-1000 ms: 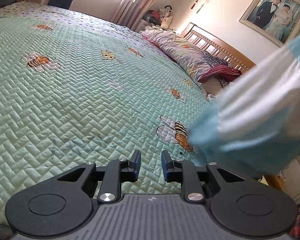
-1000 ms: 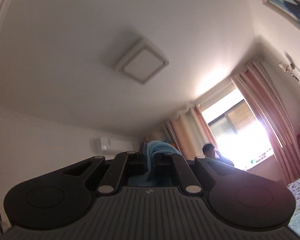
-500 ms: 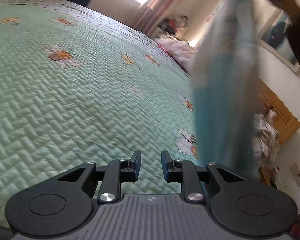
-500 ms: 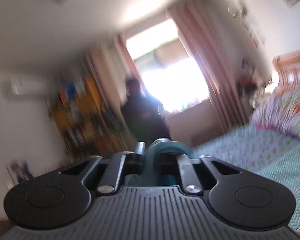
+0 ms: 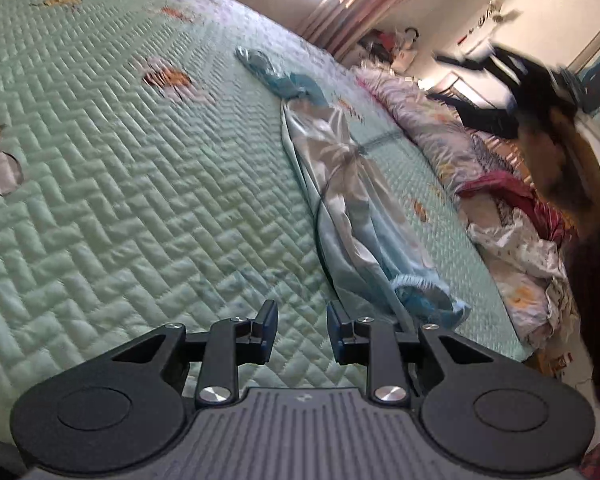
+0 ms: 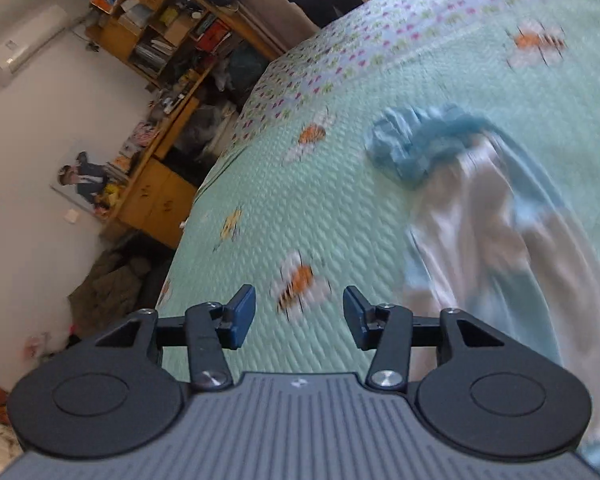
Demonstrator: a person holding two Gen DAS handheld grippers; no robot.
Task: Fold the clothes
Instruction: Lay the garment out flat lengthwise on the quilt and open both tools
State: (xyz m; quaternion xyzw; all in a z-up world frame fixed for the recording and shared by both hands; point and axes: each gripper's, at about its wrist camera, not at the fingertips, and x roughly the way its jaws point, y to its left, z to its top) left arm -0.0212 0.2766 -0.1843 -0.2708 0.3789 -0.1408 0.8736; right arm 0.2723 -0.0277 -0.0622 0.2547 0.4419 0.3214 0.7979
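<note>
garment (image 5: 352, 196), light blue with white patches, is lying stretched in a long crumpled strip on the green quilted bedspread (image 5: 140, 184). its darker blue ruffled end (image 6: 428, 144) is sitting toward the far side of the bed, and a ruffled cuff (image 5: 424, 292) is lying at the near end, just beside the left gripper.

left gripper (image 5: 302, 336) is hovering over the bedspread with its fingers parted and nothing between them; the garment's near end is lying just to the right of its right finger (image 5: 340, 336).

right gripper (image 6: 299, 316) is also hanging released, fingers spread wide, with only bedspread and a bee print (image 6: 300, 284) showing in the gap. the garment is lying to its right, apart from the fingers.

pillows and bedding (image 5: 500, 208) are piling along the headboard side. a wooden shelf unit (image 6: 172, 40) is standing against the wall beyond the bed.
</note>
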